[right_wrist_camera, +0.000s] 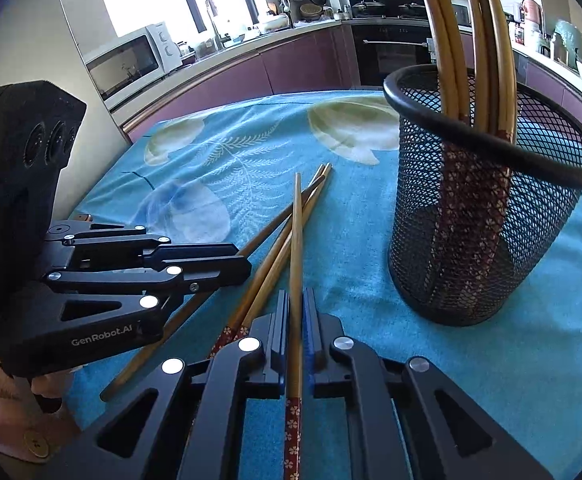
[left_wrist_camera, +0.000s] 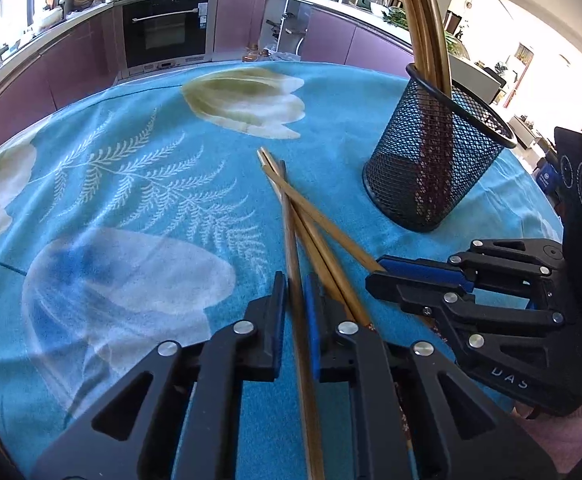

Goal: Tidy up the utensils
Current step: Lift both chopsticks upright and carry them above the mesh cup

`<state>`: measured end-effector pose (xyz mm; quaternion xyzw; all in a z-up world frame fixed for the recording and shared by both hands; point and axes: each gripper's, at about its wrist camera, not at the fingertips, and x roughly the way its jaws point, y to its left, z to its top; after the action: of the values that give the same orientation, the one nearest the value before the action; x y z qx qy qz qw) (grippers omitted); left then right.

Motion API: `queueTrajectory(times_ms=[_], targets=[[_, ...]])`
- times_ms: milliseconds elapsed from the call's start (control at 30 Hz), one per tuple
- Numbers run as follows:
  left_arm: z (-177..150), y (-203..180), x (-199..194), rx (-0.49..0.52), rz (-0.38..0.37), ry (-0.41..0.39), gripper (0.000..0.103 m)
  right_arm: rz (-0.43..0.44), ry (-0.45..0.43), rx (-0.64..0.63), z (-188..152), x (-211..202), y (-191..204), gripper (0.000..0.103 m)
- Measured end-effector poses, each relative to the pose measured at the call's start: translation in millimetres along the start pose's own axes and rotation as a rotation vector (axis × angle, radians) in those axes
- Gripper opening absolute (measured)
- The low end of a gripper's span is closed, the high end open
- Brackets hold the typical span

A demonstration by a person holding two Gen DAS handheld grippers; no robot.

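Several wooden chopsticks (left_wrist_camera: 311, 216) lie crossed on the blue flowered tablecloth (left_wrist_camera: 131, 184). My left gripper (left_wrist_camera: 294, 292) is shut on one chopstick (left_wrist_camera: 293, 248) low over the cloth. My right gripper (right_wrist_camera: 295, 304) is shut on another chopstick (right_wrist_camera: 295, 240) with a red flowered end. Each gripper shows in the other's view, the right one (left_wrist_camera: 375, 270) and the left one (right_wrist_camera: 243, 268), both at the pile. A black mesh holder (left_wrist_camera: 435, 160) stands to the right with several chopsticks upright in it; it also shows in the right wrist view (right_wrist_camera: 487, 208).
The table edge runs behind the cloth, with purple kitchen cabinets and an oven (left_wrist_camera: 167, 32) beyond. A microwave (right_wrist_camera: 131, 60) sits on the counter at the left. Two loose chopsticks (right_wrist_camera: 259, 280) lie between the grippers.
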<state>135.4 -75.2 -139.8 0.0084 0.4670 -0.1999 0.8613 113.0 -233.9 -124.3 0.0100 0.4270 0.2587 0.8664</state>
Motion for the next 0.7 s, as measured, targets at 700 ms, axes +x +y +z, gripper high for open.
queueTrajectory(times_ms=[700], targets=[[2.9,-10.0,-35.3,0.001,-0.024,-0.092,0.008,0.020,-0.098,-0.023,7.3,-38.1,1.4,0.006]])
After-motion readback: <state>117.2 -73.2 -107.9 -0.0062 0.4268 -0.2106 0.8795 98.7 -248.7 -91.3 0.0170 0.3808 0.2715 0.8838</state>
